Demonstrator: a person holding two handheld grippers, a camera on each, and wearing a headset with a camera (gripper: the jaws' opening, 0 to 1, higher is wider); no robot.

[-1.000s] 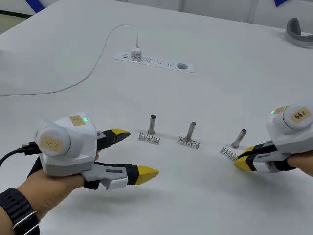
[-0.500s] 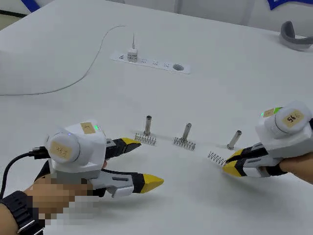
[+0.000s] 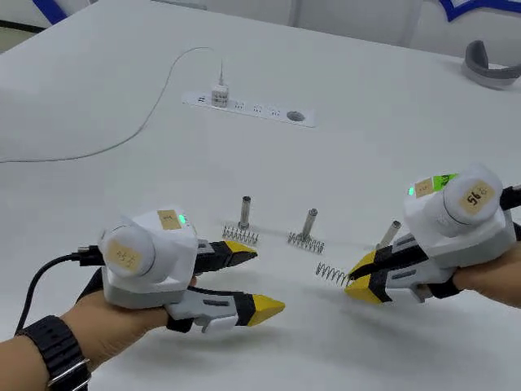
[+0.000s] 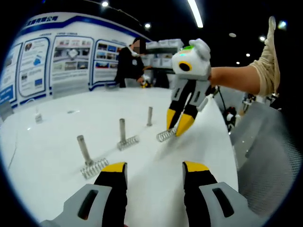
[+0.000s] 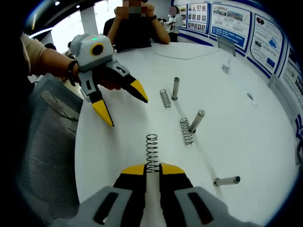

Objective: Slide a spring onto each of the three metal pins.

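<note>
The surface (image 3: 383, 138) is smooth, matte white. Three slim cylindrical pins of dull grey metal stand on it in a row from left to right: the left pin (image 3: 245, 210), the middle pin (image 3: 309, 221) and the right pin (image 3: 391, 233). A thin wire coil, the left spring (image 3: 240, 236), lies flat on the near side of the left pin's foot. The middle spring (image 3: 305, 243) lies the same way at the foot of the middle pin.

The right gripper (image 3: 358, 277), white-bodied with black jaws and yellow tips, has its jaws closed nearly together. They pinch one end of the held spring (image 3: 331, 274). The rest of that coil sticks straight out past the tips, pointing left, near the middle spring and on the near side of the right pin. In the right gripper view the held spring (image 5: 152, 151) runs straight ahead from the yellow tips.

The left gripper (image 3: 262, 279) sits at the near left with its jaws spread wide and nothing between them. Its far tip is just beside the left spring, though touch cannot be judged.

On the far side lie a flat white power strip (image 3: 248, 107) with a white plug in it and a thin cable (image 3: 146, 114).
</note>
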